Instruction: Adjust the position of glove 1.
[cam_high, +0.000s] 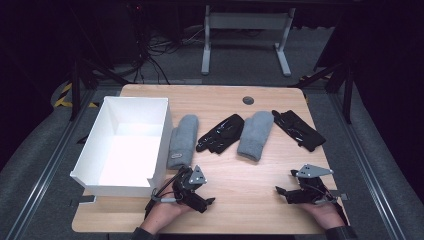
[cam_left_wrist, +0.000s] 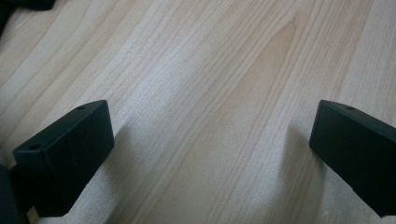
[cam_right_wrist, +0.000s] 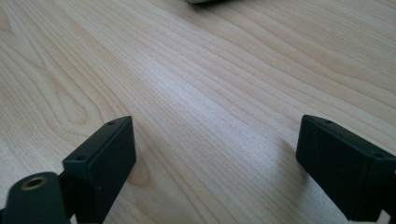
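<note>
**Both grippers rest wide open on the table, near the gloves**

The left black two-jaw gripper (cam_high: 206, 200) and right black two-jaw gripper (cam_high: 281, 192) lie on the pale wooden table (cam_high: 240, 175), jaws spread wide, empty. Beyond them lie two grey knitted mittens (cam_high: 183, 140) (cam_high: 256, 134) and two glossy black gloves (cam_high: 221, 132) (cam_high: 298, 129). The left mitten, touching the white open cardboard box (cam_high: 125, 145), bears a small label, too small to read.

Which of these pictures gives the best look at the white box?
The high view. There the white box shows whole, open-topped, at the table's left edge beside a grey mitten. The two gripper views look down at bare wood between open jaws, so they tell nothing about the box.
</note>
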